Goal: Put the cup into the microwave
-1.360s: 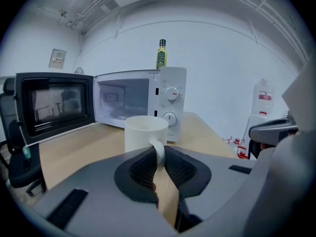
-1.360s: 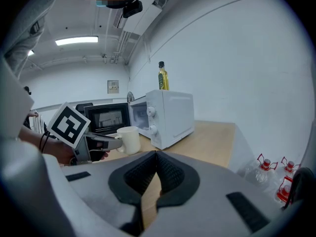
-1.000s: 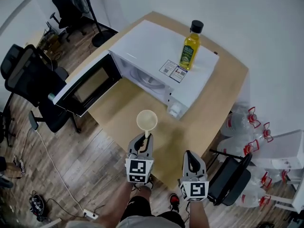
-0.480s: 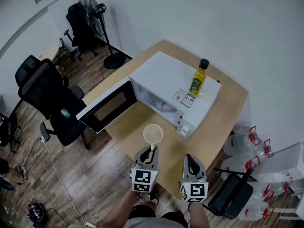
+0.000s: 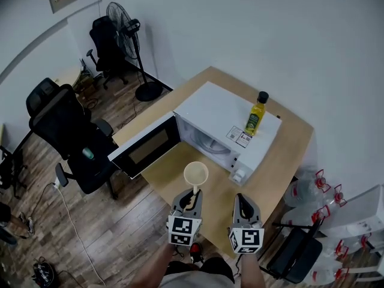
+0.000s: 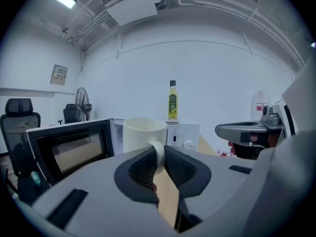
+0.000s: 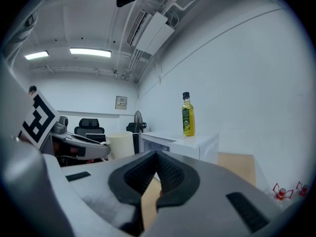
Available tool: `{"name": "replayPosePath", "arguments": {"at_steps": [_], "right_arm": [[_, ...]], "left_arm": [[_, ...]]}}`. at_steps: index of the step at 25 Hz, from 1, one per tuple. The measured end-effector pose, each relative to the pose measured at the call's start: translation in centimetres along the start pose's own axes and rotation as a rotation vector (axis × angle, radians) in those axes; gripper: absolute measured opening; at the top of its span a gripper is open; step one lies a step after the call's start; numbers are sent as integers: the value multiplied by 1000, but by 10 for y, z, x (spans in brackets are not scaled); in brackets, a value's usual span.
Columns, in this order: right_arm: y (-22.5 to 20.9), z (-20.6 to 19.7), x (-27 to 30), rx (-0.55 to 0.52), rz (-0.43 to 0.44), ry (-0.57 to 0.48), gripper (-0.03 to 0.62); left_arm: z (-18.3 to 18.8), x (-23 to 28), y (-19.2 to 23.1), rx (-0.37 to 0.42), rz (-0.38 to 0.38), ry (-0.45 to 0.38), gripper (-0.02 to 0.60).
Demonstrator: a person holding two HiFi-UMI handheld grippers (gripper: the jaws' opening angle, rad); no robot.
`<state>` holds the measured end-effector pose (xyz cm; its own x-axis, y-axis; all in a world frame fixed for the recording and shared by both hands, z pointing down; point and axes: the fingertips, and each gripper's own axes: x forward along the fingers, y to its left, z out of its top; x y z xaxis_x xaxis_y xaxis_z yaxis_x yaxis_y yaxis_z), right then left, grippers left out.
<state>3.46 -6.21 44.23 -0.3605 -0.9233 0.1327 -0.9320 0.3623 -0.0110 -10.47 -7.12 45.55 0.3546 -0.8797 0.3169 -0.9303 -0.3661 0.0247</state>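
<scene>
A cream cup (image 5: pixel 195 174) (image 6: pixel 143 135) hangs upright above the table's near edge, in front of the white microwave (image 5: pixel 231 126) (image 6: pixel 187 135). My left gripper (image 5: pixel 191 200) (image 6: pixel 159 158) is shut on the cup's handle. The microwave's door (image 5: pixel 146 146) (image 6: pixel 69 147) stands swung open to the left, and the cavity (image 5: pixel 204 140) shows behind the cup. My right gripper (image 5: pixel 241 204) (image 7: pixel 157 169) is level with the left one on its right, shut with nothing between its pads. The cup (image 7: pixel 120 144) shows at the left of the right gripper view.
A yellow oil bottle (image 5: pixel 256 114) (image 6: pixel 172 100) (image 7: pixel 187 115) stands on top of the microwave. The wooden table (image 5: pixel 282 155) has bare surface to the right of the microwave. Black office chairs (image 5: pixel 66 131) and a standing fan (image 5: pixel 129 32) are on the left; water jugs (image 5: pixel 312 188) stand on the right.
Both grippers have risen with the cup still held by the left one. The head view has pulled back, so the table and microwave look smaller and farther off.
</scene>
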Motion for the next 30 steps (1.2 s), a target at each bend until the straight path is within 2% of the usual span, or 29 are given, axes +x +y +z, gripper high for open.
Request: {"name": "replayPosePath", "arguments": {"at_steps": [15,25,30], "right_arm": [[3,6,24,8,-21,-16,18],[-2,0,66,33,-54,-21,18],[2,-19,83,64,-80,9,18]], "left_arm": [[7,9,19,3,-18,-6,63],[4,53,43,2,-64,-1,63],[-4,77,56,9,-95,25,63]]}}
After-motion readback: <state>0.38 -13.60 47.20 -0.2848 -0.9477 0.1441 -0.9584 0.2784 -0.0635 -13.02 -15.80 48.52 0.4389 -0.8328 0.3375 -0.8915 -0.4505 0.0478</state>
